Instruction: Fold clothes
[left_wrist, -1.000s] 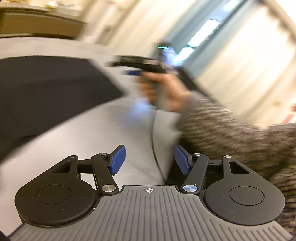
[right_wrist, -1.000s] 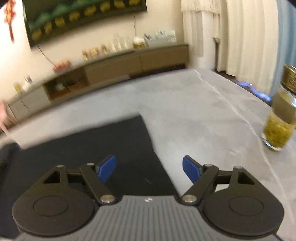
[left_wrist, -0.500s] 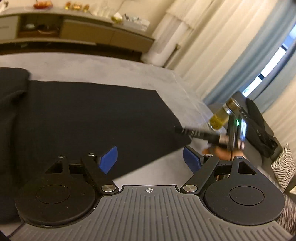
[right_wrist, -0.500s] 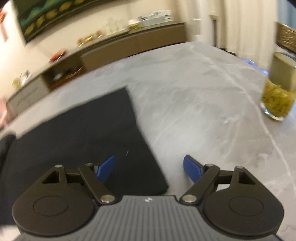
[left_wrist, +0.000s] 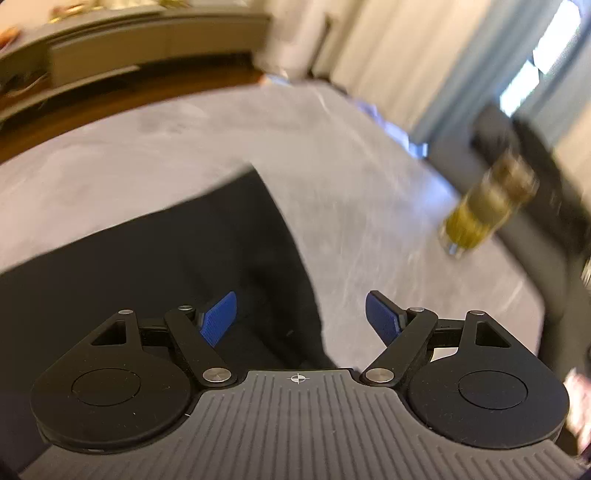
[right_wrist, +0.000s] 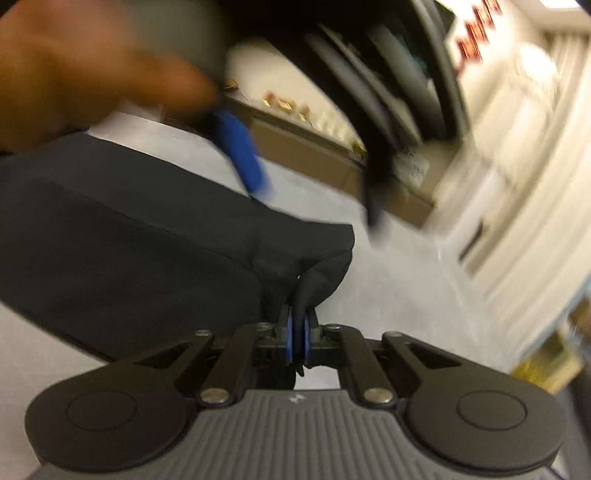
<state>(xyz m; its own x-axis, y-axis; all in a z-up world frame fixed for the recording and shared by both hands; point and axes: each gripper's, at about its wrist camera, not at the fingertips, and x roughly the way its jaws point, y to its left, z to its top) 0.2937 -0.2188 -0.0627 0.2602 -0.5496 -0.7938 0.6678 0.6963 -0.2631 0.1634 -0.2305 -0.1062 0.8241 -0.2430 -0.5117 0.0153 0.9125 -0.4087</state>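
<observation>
A black garment (left_wrist: 155, 258) lies flat on the grey table (left_wrist: 362, 192). My left gripper (left_wrist: 301, 319) is open, low over the garment's right edge, and holds nothing. In the right wrist view my right gripper (right_wrist: 297, 334) is shut on a corner of the black garment (right_wrist: 147, 236), which bunches up at the pads and is lifted off the table. The left gripper (right_wrist: 310, 173) and the hand that holds it show blurred above the garment in that view.
A glass jar with yellow contents (left_wrist: 484, 214) stands on the table to the right. A dark chair (left_wrist: 546, 206) stands behind it. A low sideboard (left_wrist: 147, 48) runs along the far wall, with curtains (left_wrist: 399, 48) to its right.
My right gripper has closed on the garment's corner and lifted it. My left gripper has swung right along the garment to its right edge and stayed open.
</observation>
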